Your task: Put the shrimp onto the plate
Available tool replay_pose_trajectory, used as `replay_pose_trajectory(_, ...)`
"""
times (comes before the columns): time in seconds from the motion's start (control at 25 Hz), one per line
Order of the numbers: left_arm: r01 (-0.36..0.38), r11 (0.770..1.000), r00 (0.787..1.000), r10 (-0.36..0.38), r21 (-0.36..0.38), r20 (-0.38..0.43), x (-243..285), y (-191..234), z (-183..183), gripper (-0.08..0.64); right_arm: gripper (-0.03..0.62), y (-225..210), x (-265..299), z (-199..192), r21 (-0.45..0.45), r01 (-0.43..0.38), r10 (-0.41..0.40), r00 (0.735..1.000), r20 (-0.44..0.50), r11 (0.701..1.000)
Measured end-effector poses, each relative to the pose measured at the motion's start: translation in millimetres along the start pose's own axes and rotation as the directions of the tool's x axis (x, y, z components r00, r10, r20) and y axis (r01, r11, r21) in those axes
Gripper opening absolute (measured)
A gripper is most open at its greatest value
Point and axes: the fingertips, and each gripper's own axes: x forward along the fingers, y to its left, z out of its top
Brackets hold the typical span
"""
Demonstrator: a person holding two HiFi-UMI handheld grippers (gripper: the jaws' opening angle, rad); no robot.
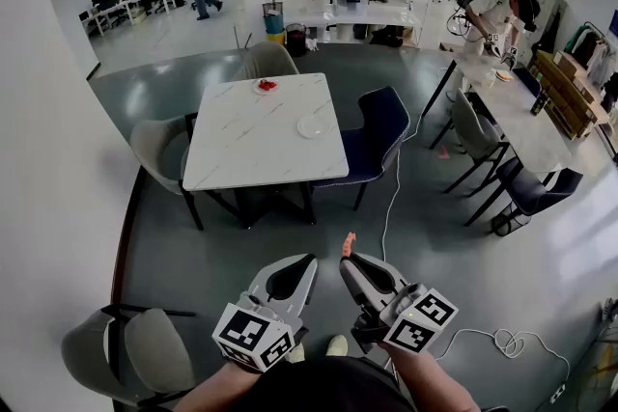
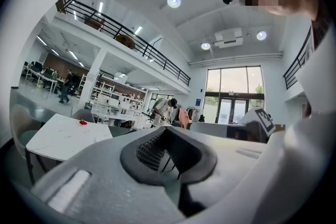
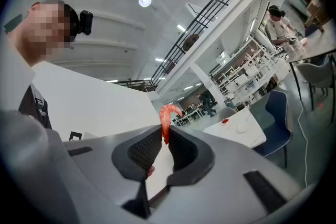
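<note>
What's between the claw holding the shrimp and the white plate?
Head view: between the right gripper, holding the shrimp, and the plate lies bare grey floor, then the table edge; a white cable runs alongside.

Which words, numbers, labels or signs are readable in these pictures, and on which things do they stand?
No text can be read in any view.
Left cube and right cube: only black-and-white square patterns, no words or numbers.
Blue sign beside the glass doors: too small to read.
</note>
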Motion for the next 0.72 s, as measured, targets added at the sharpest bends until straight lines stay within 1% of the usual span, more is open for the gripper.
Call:
replay_pose_trajectory(0.4,-0.005,1.0,1.0,0.005,0.001,0.001,2.7,-5.9,-5.6,0.009,0.046,-3.4,-6.7,-2.5,-0.008,-0.003,0.003,1.0,-0.008,1.0)
replay_pose_trajectory(0.72,-0.013,1.0,1.0,0.013,-0.003,0.0,3.0,-12.3,-9.2,0.009,0.046,2.6,-11.8,-1.4,-0.007,-0.038,0.038,0.999,-0.01,0.999)
